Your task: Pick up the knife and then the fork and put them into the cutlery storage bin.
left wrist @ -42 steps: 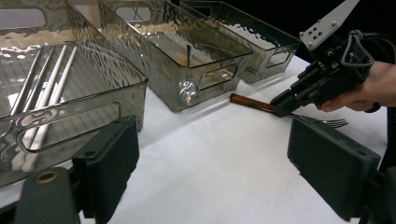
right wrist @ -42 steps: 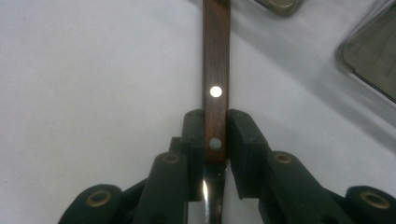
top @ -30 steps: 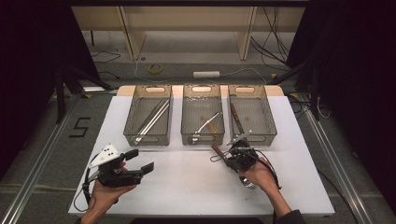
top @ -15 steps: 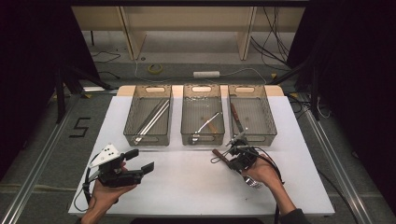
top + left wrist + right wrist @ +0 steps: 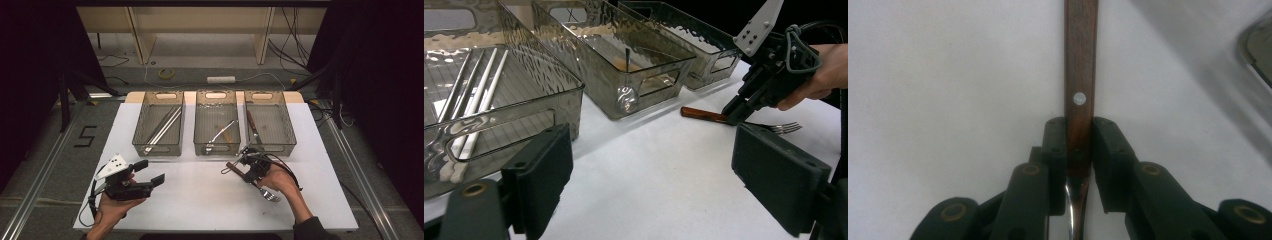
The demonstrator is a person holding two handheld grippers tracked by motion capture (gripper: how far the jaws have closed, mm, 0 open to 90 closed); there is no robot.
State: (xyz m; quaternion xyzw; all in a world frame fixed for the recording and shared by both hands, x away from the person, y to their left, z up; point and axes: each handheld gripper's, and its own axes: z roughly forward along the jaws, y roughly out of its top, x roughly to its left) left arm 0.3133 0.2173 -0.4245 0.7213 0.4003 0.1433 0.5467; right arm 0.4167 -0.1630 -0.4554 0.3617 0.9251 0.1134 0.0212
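Note:
A fork (image 5: pixel 233 168) with a brown wooden handle lies low over the white table (image 5: pixel 200 200), in front of the right tray. Its metal tines (image 5: pixel 270 195) point toward the person. My right gripper (image 5: pixel 246 174) is shut on the handle. In the right gripper view the pads (image 5: pixel 1103 145) press both sides of the wooden handle (image 5: pixel 1080 60), near where the metal begins. In the left gripper view the fork (image 5: pixel 698 114) sticks out left of the right gripper (image 5: pixel 735 116). My left gripper (image 5: pixel 150 172) is held at the table's front left, its jaws open and empty (image 5: pixel 654 170).
Three clear trays stand in a row at the back. The left tray (image 5: pixel 159 145) holds long metal sticks (image 5: pixel 162 125), the middle tray (image 5: pixel 216 147) a small utensil (image 5: pixel 220 132), and the right tray (image 5: pixel 267 145) a wooden-handled utensil (image 5: pixel 251 122).
The right hand has shifted only slightly while gripping the fork. The left hand has kept still.

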